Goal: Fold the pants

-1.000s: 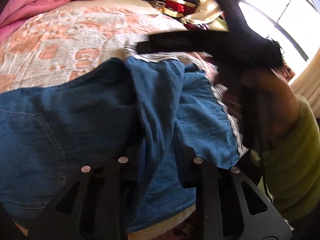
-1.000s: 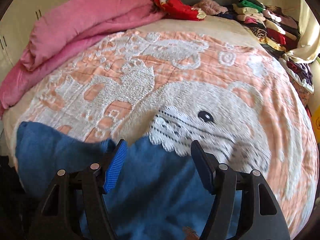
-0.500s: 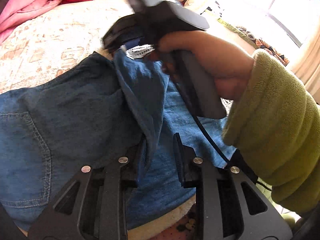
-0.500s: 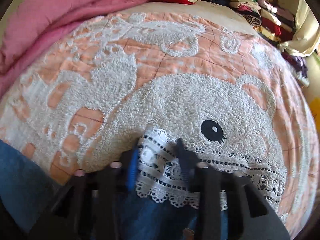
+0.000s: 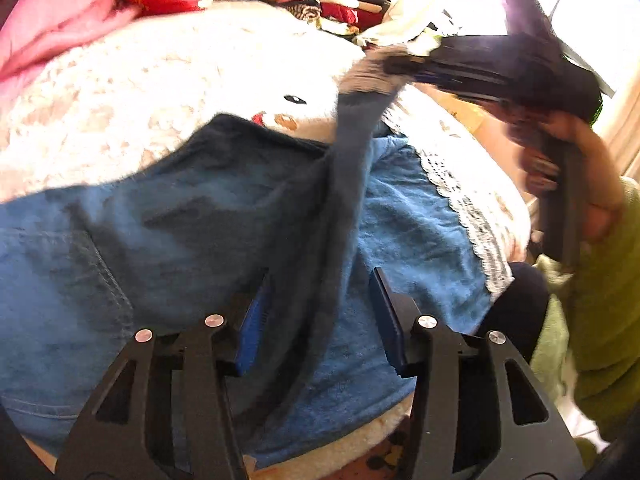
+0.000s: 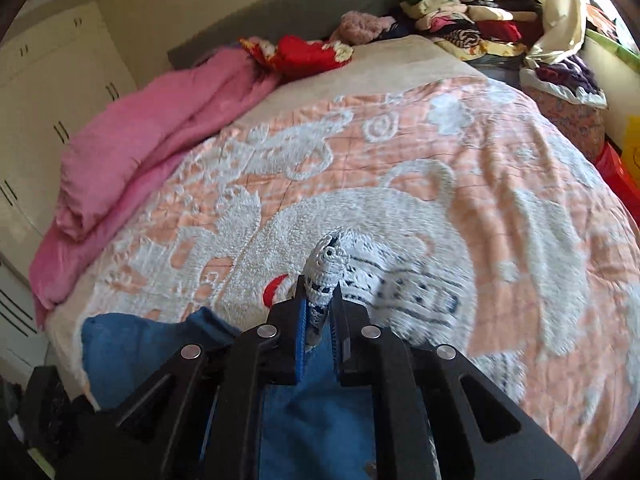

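While the pants (image 5: 168, 216) lie spread across the near edge of the bed (image 6: 500, 168), both tongs are working the same raised fold.

Left to right in the left wrist view: denim seat with a back pocket at near left, flat on the bedspread. Middle: a ridge of denim runs from the left tongs (image 5: 316, 316) up and away to the right tongs (image 5: 404, 68), blurred there. Left tongs have just been opening; they now stand spread, the ridge passing between the blue pads (image 5: 250, 328) with a gap on the right side, not pressed. Right of that: the other leg lies flat, its white lace hem (image 5: 460, 208) toward the bed's right edge. Far right: a hand (image 5: 576, 160) on the right handle, green sleeve (image 5: 604, 312) below it.

Right wrist view: pink quilt (image 6: 132, 152) along the left side of the bed, red cloth (image 6: 308, 54) at the far end, stacked clothes (image 6: 460, 16) far right. Right tongs (image 6: 320, 308) are pressed together, pinching the lace hem, whose tip sticks out past the pads. Blue denim hangs below and lies at near left.
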{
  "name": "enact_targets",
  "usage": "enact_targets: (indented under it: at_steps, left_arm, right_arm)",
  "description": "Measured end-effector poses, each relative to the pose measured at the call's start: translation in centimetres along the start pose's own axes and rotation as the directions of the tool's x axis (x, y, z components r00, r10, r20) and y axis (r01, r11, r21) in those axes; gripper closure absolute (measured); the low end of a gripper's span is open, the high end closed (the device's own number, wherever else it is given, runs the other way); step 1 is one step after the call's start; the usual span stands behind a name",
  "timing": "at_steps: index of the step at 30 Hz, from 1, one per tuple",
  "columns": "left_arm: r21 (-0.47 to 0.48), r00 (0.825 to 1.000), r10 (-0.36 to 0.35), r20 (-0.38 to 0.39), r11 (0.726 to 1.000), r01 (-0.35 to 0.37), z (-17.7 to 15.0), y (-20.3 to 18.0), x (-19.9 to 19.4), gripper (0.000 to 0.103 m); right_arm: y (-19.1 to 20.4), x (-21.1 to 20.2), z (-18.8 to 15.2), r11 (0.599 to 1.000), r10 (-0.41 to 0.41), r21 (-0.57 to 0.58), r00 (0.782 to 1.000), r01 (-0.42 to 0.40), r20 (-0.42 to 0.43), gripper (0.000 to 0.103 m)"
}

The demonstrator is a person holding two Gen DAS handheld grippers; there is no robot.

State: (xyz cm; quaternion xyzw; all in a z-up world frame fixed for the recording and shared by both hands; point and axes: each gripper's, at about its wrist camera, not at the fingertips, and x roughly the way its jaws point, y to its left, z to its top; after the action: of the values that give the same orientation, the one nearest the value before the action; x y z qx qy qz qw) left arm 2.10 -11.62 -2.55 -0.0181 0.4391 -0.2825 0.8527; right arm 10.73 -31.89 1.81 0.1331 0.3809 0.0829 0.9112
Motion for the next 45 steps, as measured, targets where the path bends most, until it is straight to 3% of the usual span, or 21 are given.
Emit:
enact_targets:
  at_steps: [2, 3, 13, 22, 24, 27, 29, 30, 31, 39, 42, 45]
  left_arm:
    - [0.033, 1.000, 0.026, -0.001, 0.999, -0.026, -0.1, 0.1, 0.3, 0.098]
    - [0.048, 0.999, 0.035, 0.000, 0.998, -0.035, -0.2, 0.1, 0.2, 0.101]
    - [0.179, 0.999, 0.032, 0.007, 0.983, -0.033, -1.9, -2.0, -1.6, 0.101]
    - [0.221, 0.997, 0.036, -0.068, 0.975, -0.020, -3.8, -3.3, 0.2, 0.101]
    - [0.226, 0.996, 0.043, -0.076, 0.974, -0.024, -4.0, -3.5, 0.5, 0.101]
    - [0.230, 0.995, 0.056, -0.079, 0.973, -0.037, -4.1, -3.5, 0.7, 0.101]
    - [0.229, 0.995, 0.058, -0.080, 0.973, -0.039, -4.1, -3.5, 0.7, 0.102]
    - [0.231, 0.995, 0.061, -0.078, 0.972, -0.042, -4.1, -3.6, 0.7, 0.103]
    - [0.232, 0.995, 0.063, -0.077, 0.972, -0.043, -4.1, -3.6, 0.6, 0.103]
    - [0.264, 0.992, 0.031, -0.119, 0.965, 0.001, -5.1, -4.3, 0.5, 0.103]
    - [0.256, 0.988, 0.031, -0.148, 0.967, 0.008, -5.3, -3.9, 1.5, 0.101]
    - [0.245, 0.989, 0.016, -0.149, 0.969, 0.021, -5.2, -3.7, 1.3, 0.099]
  right_arm:
    - [-1.2, -2.5, -1.0, 0.999, 0.013, 0.035, 1.000, -0.014, 0.027, 0.094]
    - [-1.5, -3.1, -1.4, 0.999, 0.015, 0.046, 0.999, -0.017, 0.034, 0.094]
    - [-5.7, -10.8, -10.0, 0.977, 0.011, 0.214, 1.000, -0.016, 0.028, 0.094]
    - [-8.4, -9.7, -16.2, 0.946, -0.007, 0.320, 0.994, 0.041, -0.106, 0.091]
    - [-8.7, -9.6, -16.7, 0.940, -0.005, 0.338, 0.993, 0.044, -0.117, 0.089]
    - [-9.0, -10.3, -16.8, 0.938, -0.013, 0.343, 0.995, 0.045, -0.097, 0.068]
    - [-9.0, -10.5, -16.7, 0.946, -0.009, 0.323, 0.996, 0.038, -0.092, 0.071]
    - [-9.0, -10.5, -16.6, 0.950, -0.015, 0.308, 0.995, 0.045, -0.097, 0.088]
    - [-8.9, -10.5, -16.5, 0.955, -0.025, 0.290, 0.994, 0.055, -0.106, 0.095]
    - [-8.6, -10.5, -17.2, 0.968, -0.151, 0.175, 0.975, 0.179, -0.166, 0.094]
    - [-8.7, -9.4, -17.6, 0.960, -0.209, 0.141, 0.954, 0.242, -0.216, 0.088]
    - [-8.5, -10.6, -17.1, 0.957, -0.236, 0.128, 0.954, 0.262, -0.185, 0.083]
